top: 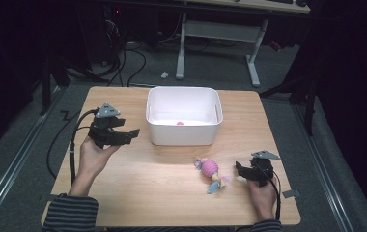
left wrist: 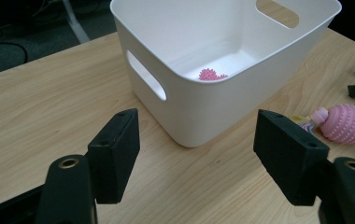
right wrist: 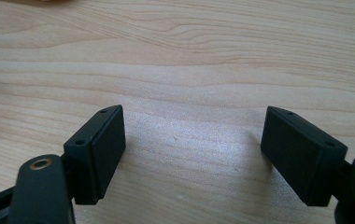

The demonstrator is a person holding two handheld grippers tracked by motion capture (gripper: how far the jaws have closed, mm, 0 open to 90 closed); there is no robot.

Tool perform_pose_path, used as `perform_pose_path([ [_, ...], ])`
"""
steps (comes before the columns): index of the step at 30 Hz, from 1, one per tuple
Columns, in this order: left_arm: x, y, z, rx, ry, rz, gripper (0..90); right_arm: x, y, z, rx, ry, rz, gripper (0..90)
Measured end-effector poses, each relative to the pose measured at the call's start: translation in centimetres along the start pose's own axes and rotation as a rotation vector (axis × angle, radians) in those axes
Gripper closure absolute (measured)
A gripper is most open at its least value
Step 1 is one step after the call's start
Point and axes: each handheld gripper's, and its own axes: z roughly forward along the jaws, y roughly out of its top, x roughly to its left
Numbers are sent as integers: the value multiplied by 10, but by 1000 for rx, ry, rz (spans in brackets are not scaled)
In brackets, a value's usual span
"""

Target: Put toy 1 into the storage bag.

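Observation:
A white plastic bin (top: pixel 184 116) (left wrist: pixel 203 84) stands at the middle back of the wooden table (top: pixel 148 179). A small spiky pink ball (top: pixel 180 123) (left wrist: pixel 208 74) lies on its floor. A pink knobbly toy with pastel ends (top: pixel 210 171) (left wrist: pixel 344 122) lies on the table in front of the bin, to the right. My left gripper (top: pixel 129 136) (left wrist: pixel 196 149) hovers left of the bin, open, nothing between its jaws. My right gripper (top: pixel 238 169) (right wrist: pixel 192 149) rests low at the front right, just right of the toy, open over bare wood.
Cables trail from both grippers off the table's edges. A desk frame (top: pixel 218 43) and floor cables (top: pixel 133 58) lie beyond the far edge. Bare wood spreads across the front middle and left of the table.

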Motion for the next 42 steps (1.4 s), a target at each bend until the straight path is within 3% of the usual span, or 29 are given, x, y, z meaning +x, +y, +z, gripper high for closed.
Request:
perform_pose_path([
  [11,-3,-24,5,13,12,-14,317,0,0,0,0,0,0,221],
  [28,0,-57,17,10,-13,-79,316,1,0,0,2,0,3,221],
  [42,-2,-85,32,17,3,-117,316,1,0,0,1,0,4,222],
])
